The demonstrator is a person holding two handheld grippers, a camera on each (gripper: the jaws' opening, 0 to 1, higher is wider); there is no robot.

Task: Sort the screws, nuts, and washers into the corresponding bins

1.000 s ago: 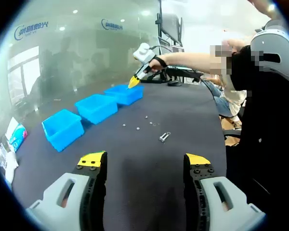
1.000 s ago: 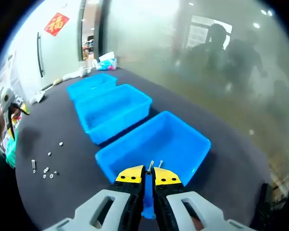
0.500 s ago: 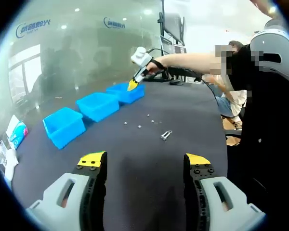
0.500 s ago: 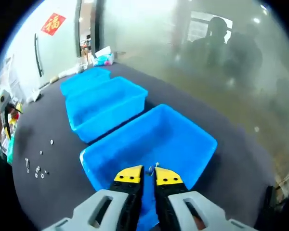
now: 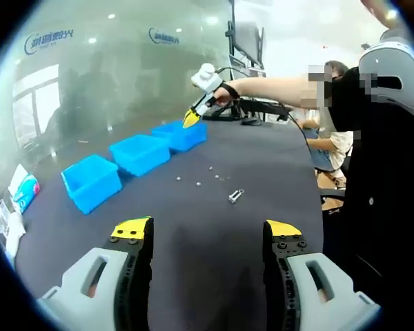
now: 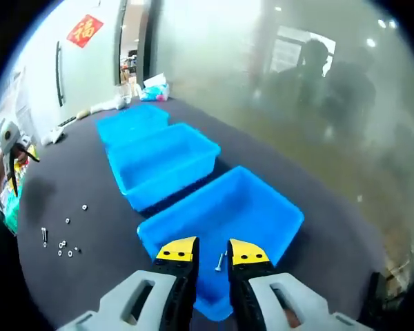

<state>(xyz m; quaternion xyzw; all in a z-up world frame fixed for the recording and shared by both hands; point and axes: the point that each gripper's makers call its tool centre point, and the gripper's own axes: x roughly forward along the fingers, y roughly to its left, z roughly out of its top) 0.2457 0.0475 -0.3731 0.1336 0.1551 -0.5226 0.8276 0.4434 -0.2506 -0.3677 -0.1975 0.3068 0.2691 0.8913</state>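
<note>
Looking out along my jaws, near to far:

Left gripper [image 5: 208,233]: my jaws stand spread wide with nothing between them, hovering over the dark table [image 5: 193,262].

Right gripper [image 6: 211,252]: my jaws are parted by a narrow gap and pinch nothing; they hang above the nearest blue bin [image 6: 224,221]. From the left gripper view I see this same gripper at the end of a person's outstretched arm [image 5: 269,86], yellow tips over the far bin.

Screw [image 6: 219,261]: one small screw shows in the gap between my right jaws, over the floor of the nearest bin; I cannot tell whether it lies there or is in the air.

Loose hardware [image 5: 236,196]: a larger metal piece lies on the table ahead of my left jaws, and beyond it a scatter of small parts [image 5: 210,176]. In the right gripper view the same scatter sits at the left, well apart from the bins.

Bins: three blue bins in a row, side by side; the middle bin [image 6: 162,162] and the far bin [image 6: 132,123] look bare inside.

Clutter: a colourful packet [image 6: 154,91] stands at the table's end past the far bin.

Writing: a red square sign [image 6: 84,30] with a gold Chinese character hangs on the wall; a blue logo with characters [image 5: 47,43] is printed on the frosted glass, too soft for me to read.
</note>
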